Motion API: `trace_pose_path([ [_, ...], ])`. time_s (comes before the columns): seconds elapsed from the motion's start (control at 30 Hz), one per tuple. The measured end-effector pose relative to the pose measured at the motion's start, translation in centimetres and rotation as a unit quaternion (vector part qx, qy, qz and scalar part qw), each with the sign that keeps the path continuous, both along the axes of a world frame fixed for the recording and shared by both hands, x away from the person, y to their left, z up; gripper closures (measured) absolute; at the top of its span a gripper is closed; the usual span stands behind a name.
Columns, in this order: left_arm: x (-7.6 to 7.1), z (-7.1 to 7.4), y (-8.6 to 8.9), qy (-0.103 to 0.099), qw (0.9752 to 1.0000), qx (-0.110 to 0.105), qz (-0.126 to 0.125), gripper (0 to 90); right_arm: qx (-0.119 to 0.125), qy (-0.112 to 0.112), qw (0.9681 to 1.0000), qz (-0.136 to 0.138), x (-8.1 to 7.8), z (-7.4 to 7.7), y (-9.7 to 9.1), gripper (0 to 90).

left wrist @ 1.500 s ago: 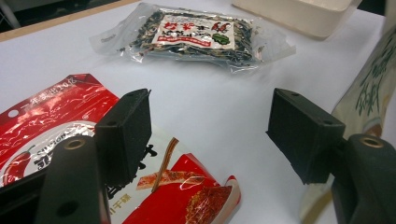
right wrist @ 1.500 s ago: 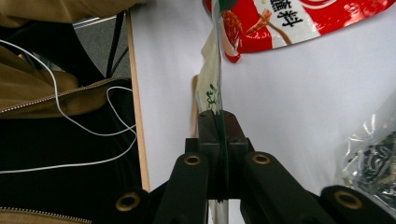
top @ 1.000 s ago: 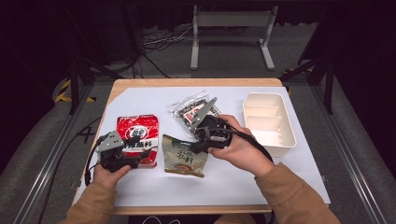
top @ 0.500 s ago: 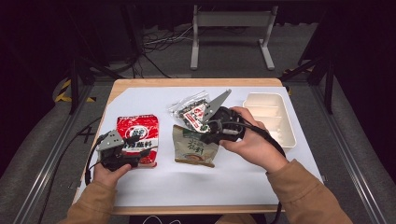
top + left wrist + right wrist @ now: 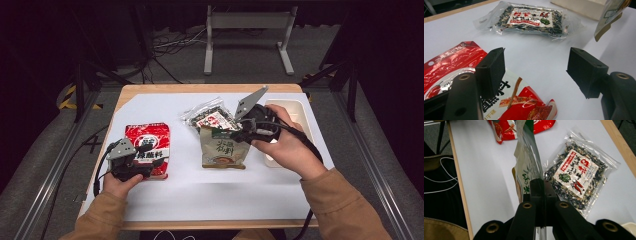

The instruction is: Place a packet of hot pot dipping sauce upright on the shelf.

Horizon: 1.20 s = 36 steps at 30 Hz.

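One pouch in play: the tan and green pouch (image 5: pixel 222 149) hangs off the table in the right gripper's (image 5: pixel 239 131) grip, middle of the white sheet (image 5: pixel 210 195).
Pouch axis: long side runs toward and away from the person in the high view, green top edge at the far end in the jaws, tan bottom end nearest the person.
Pouch from the right gripper view: edge-on (image 5: pixel 526 167), a thin strip rising straight out of the jaws.
Right gripper: jaws fully closed (image 5: pixel 540 195), pinching the pouch's top edge, nothing else touched.
Clear bag (image 5: pixel 209 117): dark flakes, red and white label, flat on the sheet just behind the pouch.
Red packet (image 5: pixel 148 147): flat on the left side, well apart from the pouch.
Left gripper (image 5: pixel 142 167): jaws wide apart (image 5: pixel 536 72), resting over the red packet's (image 5: pixel 454 65) near end, nothing between the pads.
Tray (image 5: pixel 299 112): cream, at the right edge, beside the right hand.
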<state>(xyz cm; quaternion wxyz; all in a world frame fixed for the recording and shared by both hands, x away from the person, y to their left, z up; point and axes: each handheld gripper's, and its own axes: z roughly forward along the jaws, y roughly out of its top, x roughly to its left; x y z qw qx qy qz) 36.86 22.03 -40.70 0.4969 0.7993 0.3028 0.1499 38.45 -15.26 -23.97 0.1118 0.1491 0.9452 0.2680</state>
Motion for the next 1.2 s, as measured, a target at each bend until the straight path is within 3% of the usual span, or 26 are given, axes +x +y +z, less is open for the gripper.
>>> trace_pose_path([
  [0.47,-0.1,-0.1,0.1,0.002,1.0,0.0,0.004,30.9,0.007,-0.029,0.9988,-0.04,1.2,1.8,-3.4,89.1],
  [0.9,-0.3,-0.3,0.5,0.004,0.9999,0.001,0.012,30.7,-0.011,-0.059,0.995,-0.08,2.8,3.8,-7.1,89.1],
  [1.2,-0.4,-0.3,1.0,0.008,0.9998,-0.003,0.019,30.4,-0.012,-0.066,0.9939,-0.088,3.7,4.3,-8.6,89.1],
])
